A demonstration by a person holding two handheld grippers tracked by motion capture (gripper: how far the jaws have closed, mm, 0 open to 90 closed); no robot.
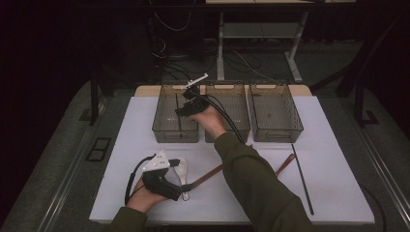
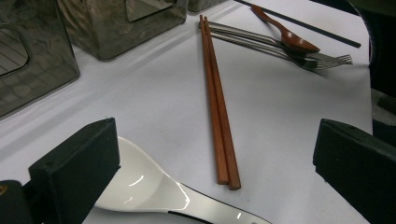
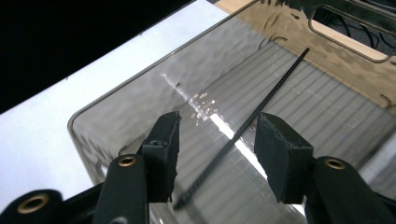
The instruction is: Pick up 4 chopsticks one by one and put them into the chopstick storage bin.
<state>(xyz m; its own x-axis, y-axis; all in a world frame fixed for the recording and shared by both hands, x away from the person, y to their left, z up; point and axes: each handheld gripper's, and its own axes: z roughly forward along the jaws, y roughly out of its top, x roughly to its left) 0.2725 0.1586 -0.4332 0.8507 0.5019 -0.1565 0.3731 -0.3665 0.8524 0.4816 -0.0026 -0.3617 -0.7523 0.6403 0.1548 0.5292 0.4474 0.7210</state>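
My right gripper (image 1: 186,110) hovers over the left of three smoky plastic baskets (image 1: 167,134). In the right gripper view its jaws (image 3: 217,140) stand open, and a thin black chopstick (image 3: 264,105) lies free on the ribbed basket floor below the gap. My left gripper (image 1: 180,183) rests low at the table's near left. Its jaws (image 2: 215,140) are wide open, with a white ceramic spoon (image 2: 149,191) lying on the table partly under one jaw. A pair of reddish wooden chopsticks (image 2: 217,102) lies just ahead of it.
The middle basket (image 1: 227,133) and right basket (image 1: 278,133) stand beside the left one at the back of the white table. Metal forks (image 2: 280,46), a brown spoon (image 2: 289,35) and another black chopstick (image 1: 302,179) lie at the near right.
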